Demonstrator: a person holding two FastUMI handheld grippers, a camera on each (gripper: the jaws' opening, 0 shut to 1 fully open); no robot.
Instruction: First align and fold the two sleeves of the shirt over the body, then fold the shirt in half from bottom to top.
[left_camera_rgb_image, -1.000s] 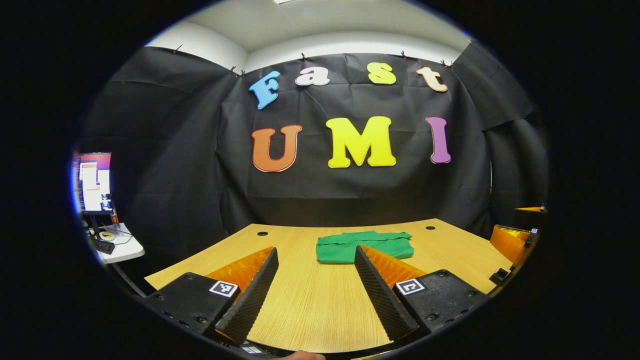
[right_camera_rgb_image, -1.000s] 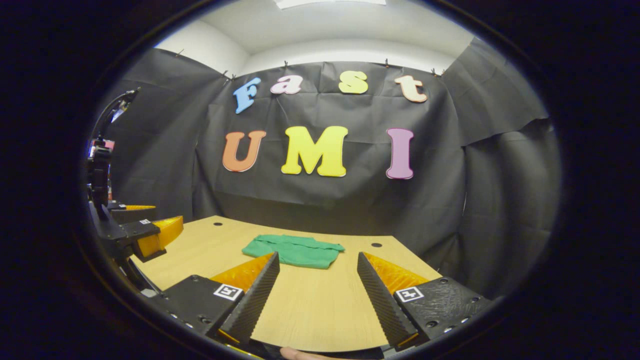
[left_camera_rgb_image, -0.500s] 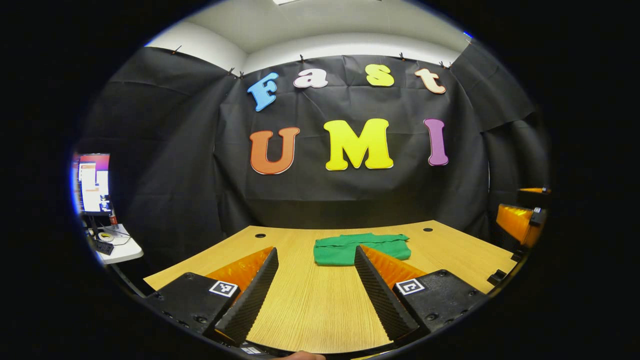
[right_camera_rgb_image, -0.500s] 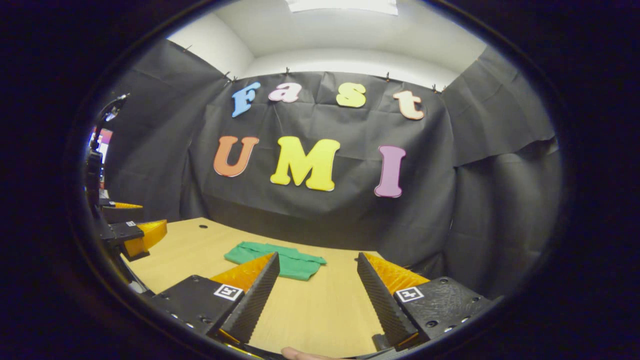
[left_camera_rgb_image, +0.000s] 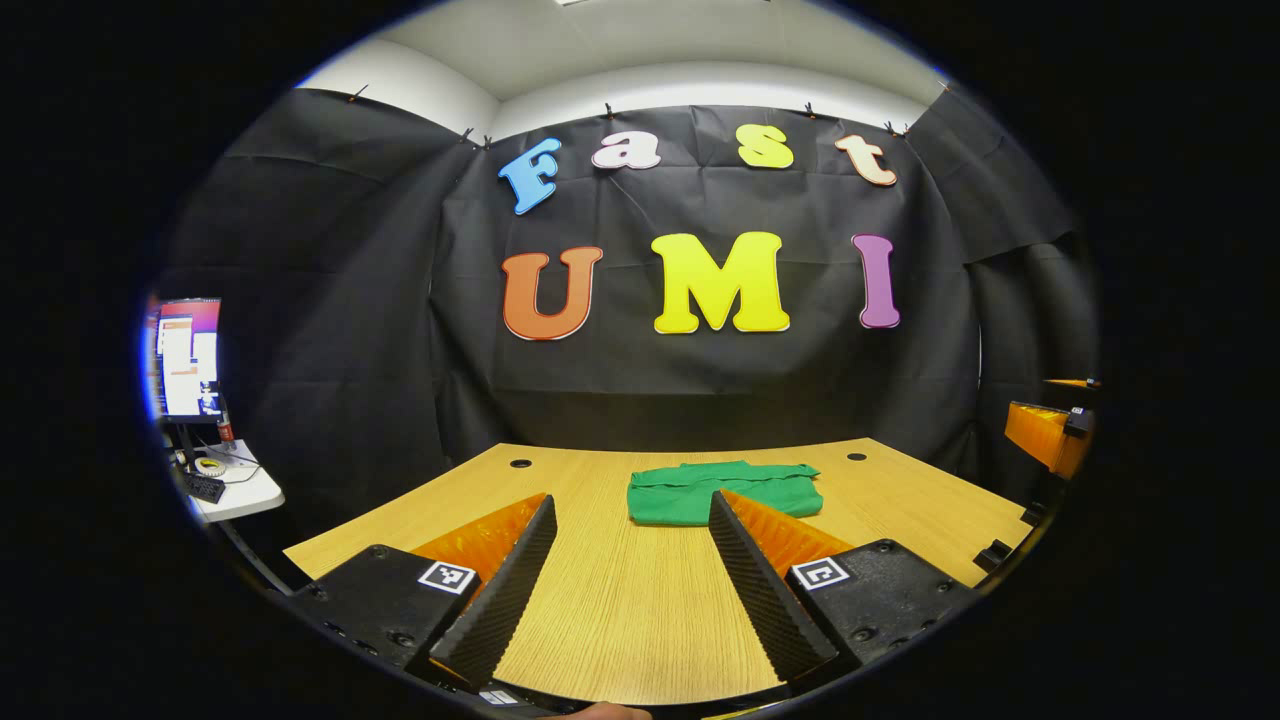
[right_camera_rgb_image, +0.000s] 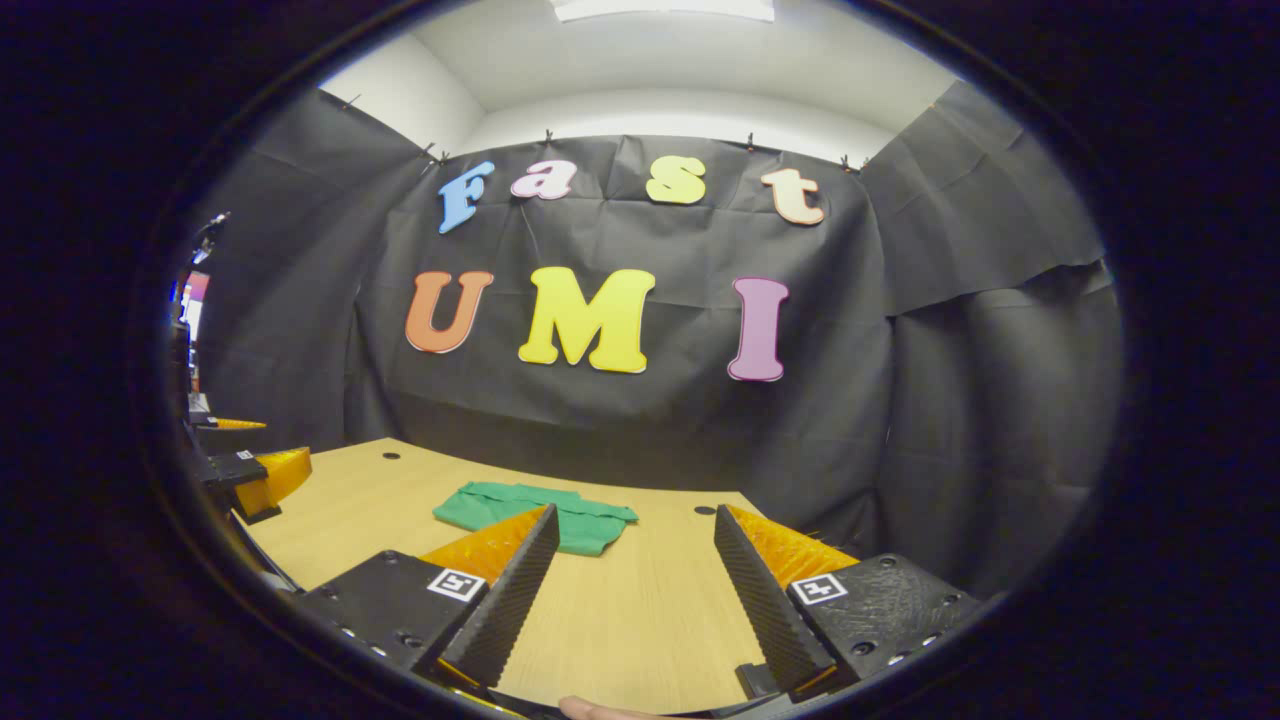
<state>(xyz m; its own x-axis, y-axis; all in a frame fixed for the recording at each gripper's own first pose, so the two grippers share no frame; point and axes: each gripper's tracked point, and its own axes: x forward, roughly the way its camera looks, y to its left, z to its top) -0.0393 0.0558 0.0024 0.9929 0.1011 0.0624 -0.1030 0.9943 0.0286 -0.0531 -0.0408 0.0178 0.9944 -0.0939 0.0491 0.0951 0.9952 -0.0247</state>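
In the left gripper view, a monitor (left_camera_rgb_image: 185, 358) is seen at the far left above a small white side table (left_camera_rgb_image: 235, 492) on which a few small items are scattered. The wooden table (left_camera_rgb_image: 620, 610) is spread across the lower middle, and the left gripper (left_camera_rgb_image: 632, 510) is held above its near part with both fingers spread wide apart and nothing between them. The green shirt (left_camera_rgb_image: 725, 492) is laid flat as a compact folded bundle toward the far side of the table, well apart from the fingers, its near edge partly hidden behind the right-hand fingertip. The right gripper (left_camera_rgb_image: 1045, 435) is glimpsed at the far right edge, raised above the table's corner.

In the right gripper view, the left gripper (right_camera_rgb_image: 255, 478) is seen at the far left edge. The shirt (right_camera_rgb_image: 535, 508) lies left of centre on the table (right_camera_rgb_image: 640, 620), partly behind one fingertip. The right gripper (right_camera_rgb_image: 635, 525) is likewise held released, its fingers parted over bare wood.
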